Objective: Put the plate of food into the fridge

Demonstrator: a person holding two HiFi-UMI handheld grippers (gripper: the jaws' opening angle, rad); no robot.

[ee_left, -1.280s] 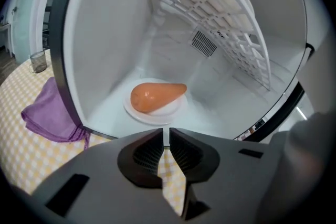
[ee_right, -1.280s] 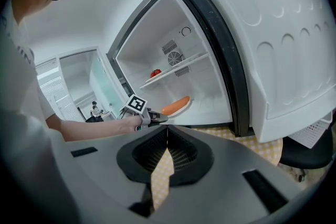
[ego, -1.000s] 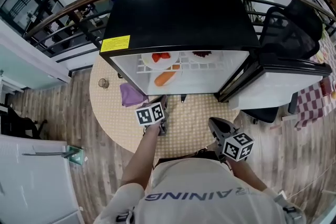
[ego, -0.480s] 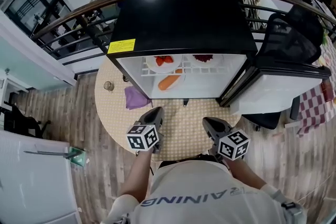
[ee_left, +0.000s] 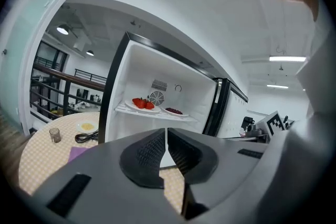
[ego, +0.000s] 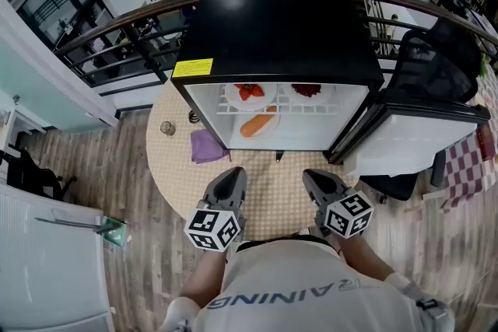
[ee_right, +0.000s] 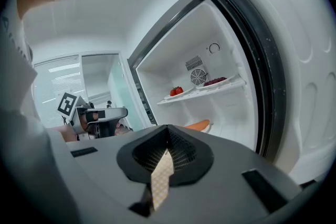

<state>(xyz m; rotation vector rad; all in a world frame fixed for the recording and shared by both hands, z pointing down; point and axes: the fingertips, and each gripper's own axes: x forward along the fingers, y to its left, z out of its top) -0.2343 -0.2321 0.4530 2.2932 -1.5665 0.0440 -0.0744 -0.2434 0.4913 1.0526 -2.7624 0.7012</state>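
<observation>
The black fridge (ego: 274,27) stands open on the round table. On its lower level lies a white plate with an orange carrot (ego: 259,124) (ee_right: 197,125). The wire shelf above carries a plate of strawberries (ego: 250,93) (ee_left: 143,104) and a plate of dark berries (ego: 306,91) (ee_left: 173,111). My left gripper (ego: 230,176) (ee_left: 166,134) and right gripper (ego: 315,179) (ee_right: 168,131) hover side by side over the table's near edge, well back from the fridge. Both are shut and hold nothing.
The fridge door (ego: 412,142) hangs open to the right. Left of the fridge, the woven table (ego: 167,167) holds a purple cloth (ego: 207,145), a glass (ego: 166,128), a black cable (ee_left: 86,137) and a small plate (ee_left: 86,126). A black chair (ego: 436,58) stands behind the door.
Both grippers have drawn back from the fridge opening toward my body, the left one the farthest. The plates inside have not moved.
</observation>
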